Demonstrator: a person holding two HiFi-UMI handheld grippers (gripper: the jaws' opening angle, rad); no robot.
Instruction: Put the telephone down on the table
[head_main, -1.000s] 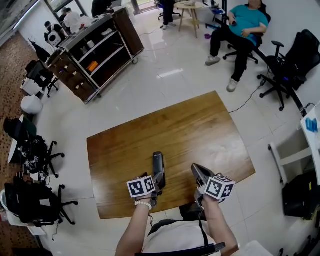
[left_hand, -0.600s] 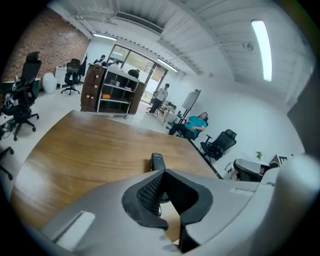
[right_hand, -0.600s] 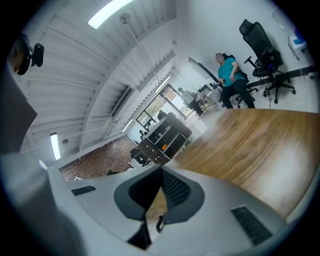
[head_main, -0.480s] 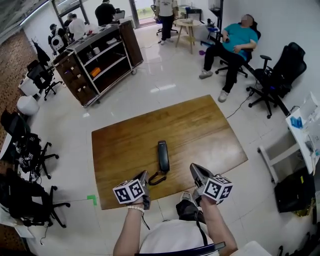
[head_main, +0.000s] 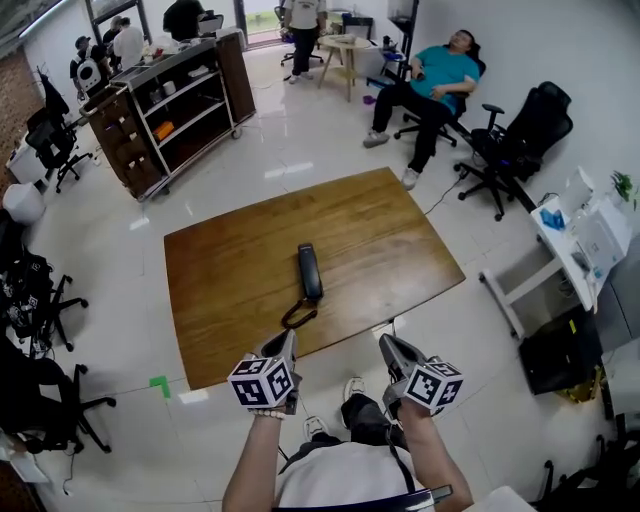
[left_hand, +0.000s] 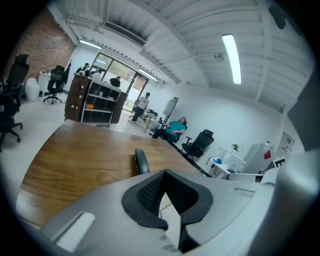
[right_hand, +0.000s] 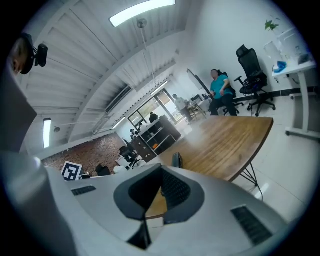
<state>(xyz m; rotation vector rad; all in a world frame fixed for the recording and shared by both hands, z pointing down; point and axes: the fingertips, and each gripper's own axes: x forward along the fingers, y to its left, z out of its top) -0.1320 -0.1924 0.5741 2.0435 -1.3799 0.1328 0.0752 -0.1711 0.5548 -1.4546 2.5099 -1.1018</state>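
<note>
Telephone: slim dark handset lying flat near the middle of the wooden table; long axis runs from the person's side toward the far edge; looped cord at its near end; left gripper and right gripper both closed on nothing, off the near edge.

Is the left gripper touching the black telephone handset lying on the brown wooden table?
Apart. The head view shows the left gripper beyond the near edge of the brown wooden table, with bare wood between it and the black telephone handset.
</note>
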